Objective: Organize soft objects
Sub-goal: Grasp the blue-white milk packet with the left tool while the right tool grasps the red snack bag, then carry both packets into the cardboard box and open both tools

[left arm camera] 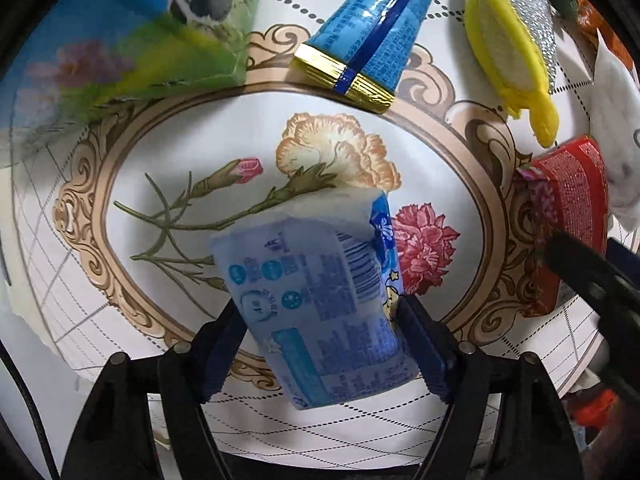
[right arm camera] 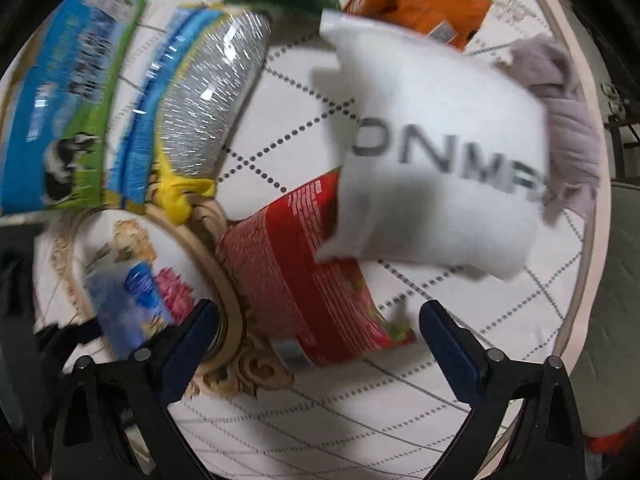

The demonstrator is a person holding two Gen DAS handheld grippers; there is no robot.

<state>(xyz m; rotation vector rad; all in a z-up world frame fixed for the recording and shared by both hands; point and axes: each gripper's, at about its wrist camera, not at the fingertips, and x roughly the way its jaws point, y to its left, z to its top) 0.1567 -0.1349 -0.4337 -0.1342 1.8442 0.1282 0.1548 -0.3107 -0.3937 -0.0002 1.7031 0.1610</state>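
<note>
A pale blue tissue pack lies tilted on the flowered tablecloth. My left gripper points down at it, its blue pads touching the pack's two long sides. In the blurred right wrist view, my right gripper hangs open over a red snack packet, whose lower end lies between the fingers without touching them. A white cushion with grey letters overlaps that packet's far end. The red packet and a black part of the right gripper also show at the left view's right edge.
A blue tube with a gold crimp, a yellow-rimmed silver scourer and a blue-green carton with a cow lie beyond the tissue pack. An orange packet and a lilac cloth sit behind the cushion, near the table's edge.
</note>
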